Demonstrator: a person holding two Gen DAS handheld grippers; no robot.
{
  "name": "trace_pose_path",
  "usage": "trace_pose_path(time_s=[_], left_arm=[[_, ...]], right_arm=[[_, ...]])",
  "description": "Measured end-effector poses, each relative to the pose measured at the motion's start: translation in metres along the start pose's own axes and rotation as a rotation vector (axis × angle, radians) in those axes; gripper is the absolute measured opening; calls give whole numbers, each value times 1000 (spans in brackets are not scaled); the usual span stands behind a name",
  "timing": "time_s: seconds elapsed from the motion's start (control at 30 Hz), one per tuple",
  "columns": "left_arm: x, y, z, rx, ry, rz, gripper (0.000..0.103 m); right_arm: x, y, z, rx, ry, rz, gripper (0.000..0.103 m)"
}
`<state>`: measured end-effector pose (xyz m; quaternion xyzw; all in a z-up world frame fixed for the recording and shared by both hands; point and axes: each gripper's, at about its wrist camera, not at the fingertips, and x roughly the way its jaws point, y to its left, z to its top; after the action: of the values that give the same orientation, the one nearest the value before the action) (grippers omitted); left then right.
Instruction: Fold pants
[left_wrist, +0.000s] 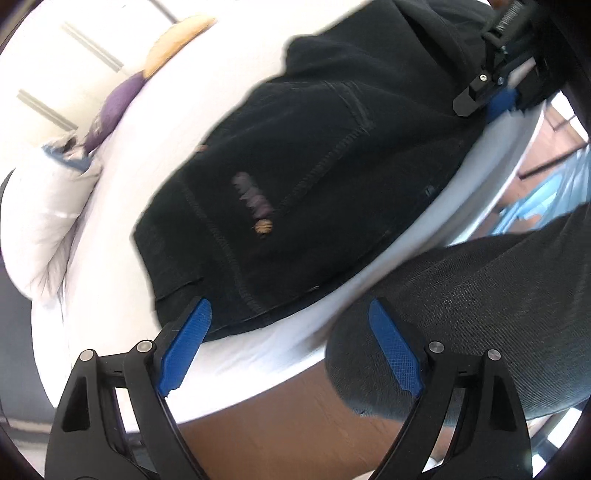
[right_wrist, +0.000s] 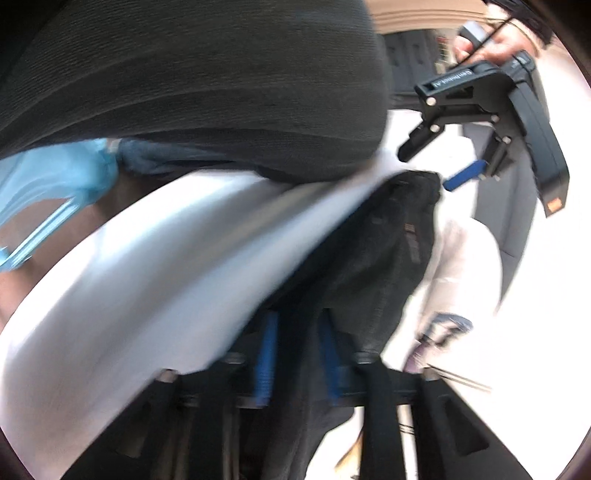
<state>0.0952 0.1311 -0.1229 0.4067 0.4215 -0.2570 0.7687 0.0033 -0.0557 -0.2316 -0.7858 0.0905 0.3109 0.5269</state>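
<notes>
The black pants (left_wrist: 314, 177) lie on a white bed (left_wrist: 177, 110), spread across the sheet near its edge, with their long axis running diagonally in the left wrist view from the lower left up toward the upper right. They are a dark, matte woven cloth with raised stitched seams, a patch pocket outline and a small worn tear showing purple and tan beneath. The left claw (left_wrist: 291, 347) hovers just off the near end of the pants with its blue ribbed pads (left_wrist: 184, 350) spread wide and holding nothing; one pad sits just at the cloth's edge, the other over the person's grey mesh-textured shorts (left_wrist: 480, 306). In the right wrist view the same left claw (right_wrist: 436, 166) appears from outside, tilted down toward the bed, with a hand (right_wrist: 487, 44) gripping its black handle. The right claw (right_wrist: 295, 365) is at the far end of the pants (right_wrist: 369, 258); its two blue pads stand close together with dark fabric running between them, so it seems to be clamped on the pants, though motion blur softens that view. Beyond the pants, a puffy white duvet (left_wrist: 48, 206) is bunched up, with purple and yellow pillows (left_wrist: 122, 96) behind it.
</notes>
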Motion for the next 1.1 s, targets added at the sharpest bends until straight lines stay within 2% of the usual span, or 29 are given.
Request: trace_pose_path(time_s=[0.03, 0.1, 0.13, 0.27, 0.37, 0.4, 0.47, 0.5, 0.53, 0.57, 0.6, 0.63, 0.73, 0.83, 0.87, 0.93, 0.97, 1.1], left_arm=[[-8, 9, 3, -47, -22, 23, 88], [-17, 18, 15, -116, -51, 18, 88], [-22, 22, 25, -149, -80, 19, 88], [-21, 22, 72, -195, -146, 2, 88], [-8, 11, 108, -215, -172, -33, 88], [-3, 7, 118, -218, -179, -39, 88], [10, -3, 137, -239, -181, -67, 86], [15, -6, 146, -258, -178, -83, 86], [19, -9, 155, -271, -182, -108, 86], [21, -14, 163, -277, -188, -129, 86], [27, -16, 169, -281, -190, -142, 86], [31, -20, 177, -280, -187, -155, 86], [50, -33, 189, -285, -153, -187, 83], [73, -39, 188, -351, -100, -267, 74], [79, -42, 189, -369, -87, -274, 74], [86, -44, 186, -411, -77, -291, 74], [89, -44, 183, -429, -75, -300, 74], [92, -45, 185, -450, -57, -307, 74]], right_arm=[[-2, -3, 1, 28, 6, -36, 64], [-7, -9, 3, 73, 10, -96, 97], [-12, -11, 6, 85, 4, -117, 102], [-30, -6, 16, 121, 4, -151, 103], [-49, -7, 16, 272, 26, -120, 103], [-56, -10, 11, 364, 50, -94, 103], [-65, -21, -7, 579, 99, -41, 103], [-70, -31, -31, 774, 144, 0, 103], [-72, -36, -48, 886, 171, 19, 102], [-75, -44, -86, 1108, 228, 42, 101], [-79, -46, -116, 1264, 263, 54, 98], [-83, -47, -147, 1419, 287, 64, 95], [-105, -27, -272, 2014, 341, 46, 94], [-118, 6, -361, 2442, 271, 17, 90], [-118, 15, -378, 2531, 252, 9, 90], [-109, 48, -421, 2793, 155, 35, 89], [-102, 62, -432, 2876, 140, 47, 86], [-76, 104, -456, 3076, 152, 53, 75]])
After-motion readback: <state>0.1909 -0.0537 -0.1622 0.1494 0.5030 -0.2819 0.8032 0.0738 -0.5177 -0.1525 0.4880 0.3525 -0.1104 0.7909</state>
